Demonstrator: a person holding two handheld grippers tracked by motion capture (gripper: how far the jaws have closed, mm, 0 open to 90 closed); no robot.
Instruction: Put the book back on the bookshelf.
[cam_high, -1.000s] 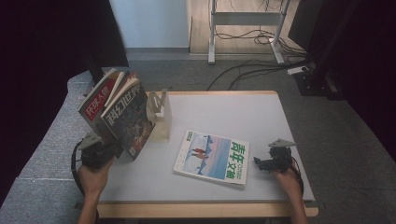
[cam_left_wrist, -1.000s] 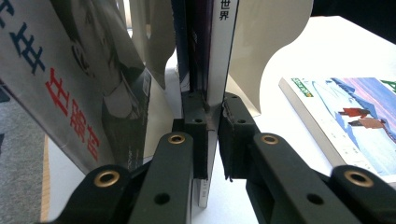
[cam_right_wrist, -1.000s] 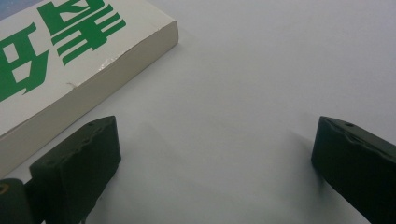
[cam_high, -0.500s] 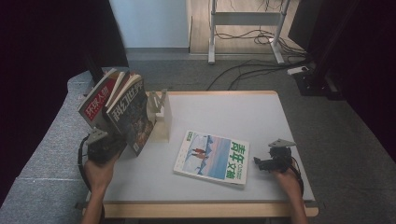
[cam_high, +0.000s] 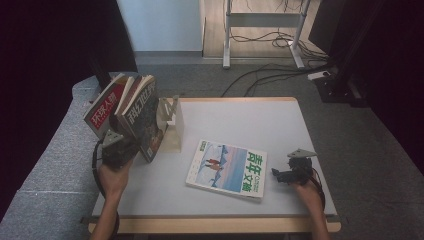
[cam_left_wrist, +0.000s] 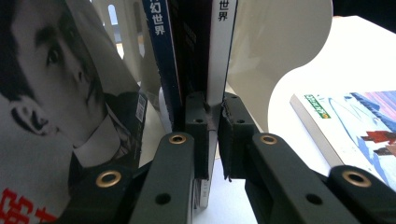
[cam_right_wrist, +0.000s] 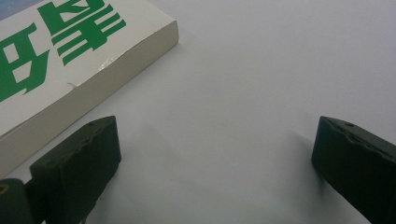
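At the table's left edge (cam_high: 150, 220), left tool (cam_left_wrist: 212, 135) clamping dark book (cam_high: 145, 117), right tool (cam_right_wrist: 210, 158) agape beside magazine (cam_high: 227, 169).

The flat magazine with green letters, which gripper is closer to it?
Right. The right gripper sits just beside the flat magazine; the left gripper is farther off, clamping a standing book.

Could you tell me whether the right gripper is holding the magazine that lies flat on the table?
No, the right gripper stands open over bare table beside the magazine.
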